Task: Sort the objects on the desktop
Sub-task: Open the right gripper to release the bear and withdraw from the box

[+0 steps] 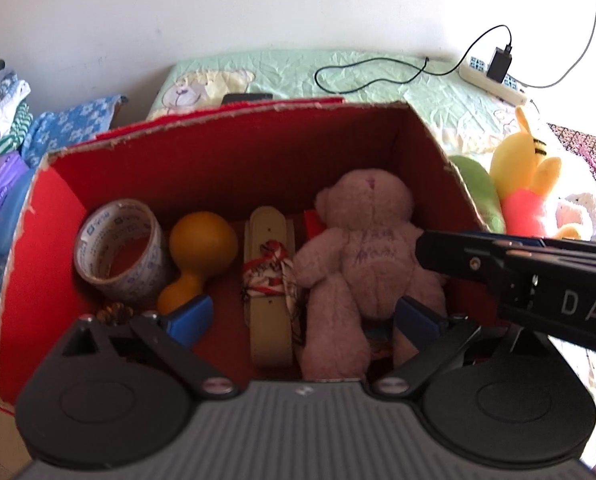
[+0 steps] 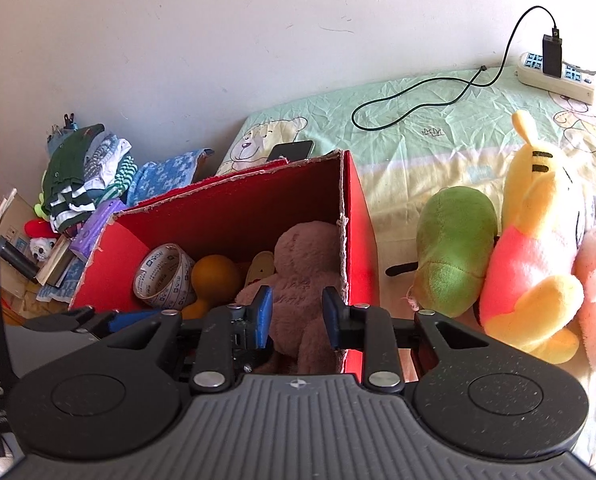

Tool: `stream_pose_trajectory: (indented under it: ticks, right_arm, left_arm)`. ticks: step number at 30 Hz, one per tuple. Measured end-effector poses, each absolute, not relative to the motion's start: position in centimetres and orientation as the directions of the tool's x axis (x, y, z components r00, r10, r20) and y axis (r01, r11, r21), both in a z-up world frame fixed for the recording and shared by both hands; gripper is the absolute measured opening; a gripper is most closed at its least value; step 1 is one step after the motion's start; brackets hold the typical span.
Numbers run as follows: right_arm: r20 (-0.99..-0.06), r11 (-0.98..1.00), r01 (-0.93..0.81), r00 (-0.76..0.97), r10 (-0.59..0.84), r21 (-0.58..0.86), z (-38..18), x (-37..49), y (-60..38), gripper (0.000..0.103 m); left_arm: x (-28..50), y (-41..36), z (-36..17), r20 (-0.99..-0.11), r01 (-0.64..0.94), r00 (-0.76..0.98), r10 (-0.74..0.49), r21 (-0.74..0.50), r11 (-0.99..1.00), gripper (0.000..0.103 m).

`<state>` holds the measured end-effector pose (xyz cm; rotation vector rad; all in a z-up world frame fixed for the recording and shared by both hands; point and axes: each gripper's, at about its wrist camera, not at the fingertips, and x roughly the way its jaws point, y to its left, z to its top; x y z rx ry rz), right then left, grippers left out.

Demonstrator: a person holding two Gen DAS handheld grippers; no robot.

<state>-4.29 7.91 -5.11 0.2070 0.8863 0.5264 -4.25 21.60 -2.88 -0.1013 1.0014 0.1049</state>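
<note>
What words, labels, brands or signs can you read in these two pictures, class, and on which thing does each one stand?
"DAS" in white letters: on the black body of the right gripper; its further letters are cut off.
Purple handwriting on the pink plush teddy bear: too blurred to read.
Blue printed squares on the clear roll of packing tape: too small to read.
Blue markings on the white power strip: not readable.
</note>
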Motion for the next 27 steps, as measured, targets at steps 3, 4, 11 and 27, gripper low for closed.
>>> stream_pose_trajectory:
  ticks: [3, 4, 11, 27]
  right_arm:
    - [-0.681, 0.843, -0.373, 0.501, 0.534, 0.386, -5.1, -4.2, 7.8, 0.028]
    - [-0.681, 0.838, -0.382, 0.493, 0.541, 0.389, -5.0, -4.2, 7.7, 0.029]
    - [-0.651, 0.796, -0.455, 0.470, 0.596, 0.400, -4.0, -4.7, 6.0, 0.029]
    - [-0.612, 0.764, -0.457, 0.463, 0.642, 0.456, -3.2, -4.1, -2.0, 0.031]
  left_arm:
    - [-4.4, 21.0, -2.7, -0.850, -0.157, 0.524, 0.059, -0.028, 0.987, 0.098]
    - [-4.4, 20.8, -2.7, -0.851, -0.164, 0.520, 0.069, -0.020, 0.986, 0.098]
    - [-4.3, 18.9, -1.9, -0.843, -0.223, 0.495, 0.210, 0.110, 0.969, 0.096]
    - [-3.8, 12.8, 1.1, -0.803, -0.297, 0.493, 0.333, 0.205, 0.933, 0.095]
